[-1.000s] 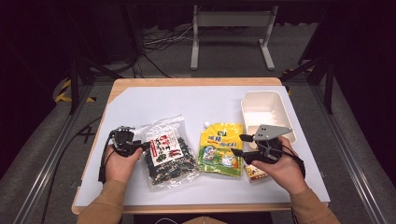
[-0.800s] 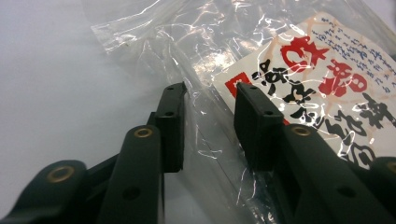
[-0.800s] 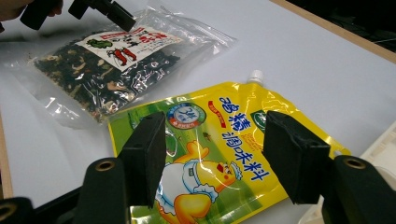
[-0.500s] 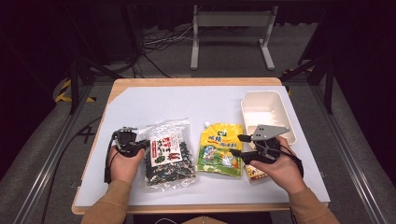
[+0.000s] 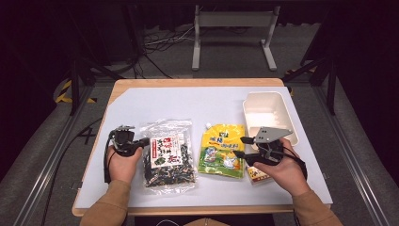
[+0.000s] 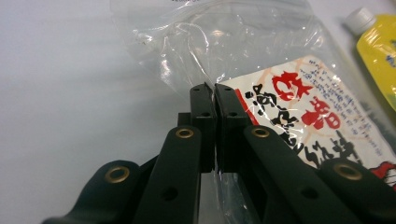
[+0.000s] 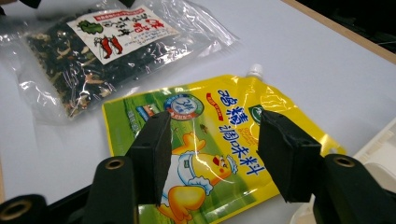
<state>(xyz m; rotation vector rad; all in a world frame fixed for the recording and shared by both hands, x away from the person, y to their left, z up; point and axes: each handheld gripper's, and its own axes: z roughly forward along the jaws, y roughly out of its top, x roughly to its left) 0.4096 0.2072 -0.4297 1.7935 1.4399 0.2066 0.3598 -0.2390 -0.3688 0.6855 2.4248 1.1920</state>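
A clear bag of dark dried food with a red-and-white label (image 5: 167,157) lies on the white table cover. My left gripper (image 5: 143,141) has just closed its jaws on the bag's left edge. In the left gripper view the gripper (image 6: 214,88) pinches the clear film of the bag (image 6: 289,107). A yellow spouted seasoning pouch (image 5: 221,150) lies flat to the right. My right gripper (image 5: 241,147) is at its right edge. Its jaws have just been closing a little, and the gripper (image 7: 215,140) stands open astride the pouch (image 7: 224,116), pads not pressing it.
A white plastic bin (image 5: 268,99) stands at the back right of the table, just beyond the right hand. A small red-and-white box (image 5: 258,175) lies under the right hand. The table's wooden edge (image 5: 197,82) runs along the far side.
The left gripper's jaws closed onto the bag's edge, and the bag shifted slightly. The right hand stayed put, its jaws narrowing a little over the pouch.
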